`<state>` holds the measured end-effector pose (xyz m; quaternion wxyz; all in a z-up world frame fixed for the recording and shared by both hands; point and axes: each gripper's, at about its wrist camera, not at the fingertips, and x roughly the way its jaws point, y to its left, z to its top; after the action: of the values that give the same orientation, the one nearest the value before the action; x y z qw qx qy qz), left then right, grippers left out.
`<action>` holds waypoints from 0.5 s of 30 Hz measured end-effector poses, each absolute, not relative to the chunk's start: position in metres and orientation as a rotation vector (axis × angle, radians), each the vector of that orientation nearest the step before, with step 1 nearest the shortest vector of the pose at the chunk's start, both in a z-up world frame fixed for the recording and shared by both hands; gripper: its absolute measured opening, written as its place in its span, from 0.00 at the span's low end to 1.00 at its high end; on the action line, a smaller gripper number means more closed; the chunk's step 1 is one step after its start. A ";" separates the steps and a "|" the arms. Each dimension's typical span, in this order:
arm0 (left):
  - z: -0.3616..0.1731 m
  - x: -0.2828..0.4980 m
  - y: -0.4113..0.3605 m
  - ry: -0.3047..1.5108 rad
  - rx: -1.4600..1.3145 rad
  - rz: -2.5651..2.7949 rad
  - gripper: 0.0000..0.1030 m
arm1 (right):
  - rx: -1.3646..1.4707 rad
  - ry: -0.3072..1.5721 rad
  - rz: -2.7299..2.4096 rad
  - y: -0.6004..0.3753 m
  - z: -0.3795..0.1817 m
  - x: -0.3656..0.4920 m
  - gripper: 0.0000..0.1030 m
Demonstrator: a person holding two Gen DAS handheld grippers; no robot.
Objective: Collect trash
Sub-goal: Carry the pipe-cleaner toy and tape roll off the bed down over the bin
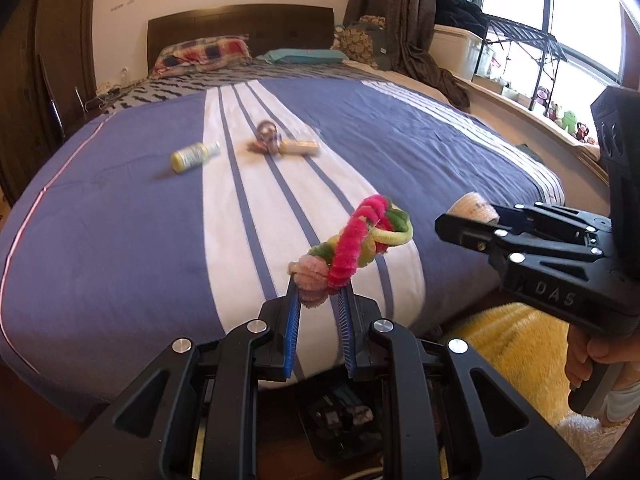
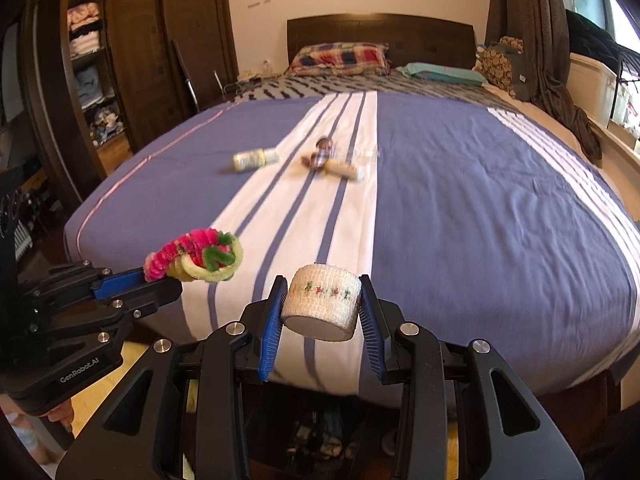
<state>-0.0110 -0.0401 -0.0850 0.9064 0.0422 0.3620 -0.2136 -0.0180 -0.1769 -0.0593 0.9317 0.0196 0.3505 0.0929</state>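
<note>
The bed (image 2: 460,208) fills most of both views, covered with a blue quilt that has a broad white band with thin blue stripes down its middle. At its far end there is a dark headboard (image 2: 380,34), and before it lie a checked pillow (image 2: 340,58) and a teal pillow (image 2: 442,72). A dark wardrobe (image 2: 132,60) with folded clothes on its shelves stands at the left of the right wrist view, and a brown curtain (image 1: 404,16) hangs near the window in the left wrist view. Both grippers are held in the air over the near edge of the bed, side by side and apart from each other. The left gripper (image 1: 320,292) has its jaws closed on a bundle of pipe cleaners (image 1: 352,246), pink, green and yellow, which sticks out forward beyond the blue pads. The right gripper (image 2: 324,306) has its jaws closed on a white bandage roll (image 2: 322,306), which has a small coloured pattern around it; the pads press on its two sides. A hand (image 1: 588,356) holds the handle of the right gripper. Farther up the bed, on the white band, three small things lie, all blurred: a yellow bottle (image 1: 195,157) at the left edge of the band, a pale tube (image 1: 300,147) more to the right, and just beside it a small dark thing (image 1: 266,136) that I cannot identify.
</note>
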 end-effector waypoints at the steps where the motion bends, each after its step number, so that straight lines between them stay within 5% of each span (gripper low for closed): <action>1: -0.087 -0.016 -0.040 0.751 0.086 -0.442 0.16 | 0.038 0.727 0.189 -0.177 -0.064 -0.021 0.36; 15: -0.167 -0.049 -0.038 0.939 0.069 -0.469 0.17 | 0.064 0.871 0.163 -0.188 -0.126 -0.051 0.36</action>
<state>-0.0489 -0.0382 -0.1671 0.8649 0.0331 0.4480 -0.2239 -0.0514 -0.1879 -0.1256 0.9030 0.0311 0.4212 0.0786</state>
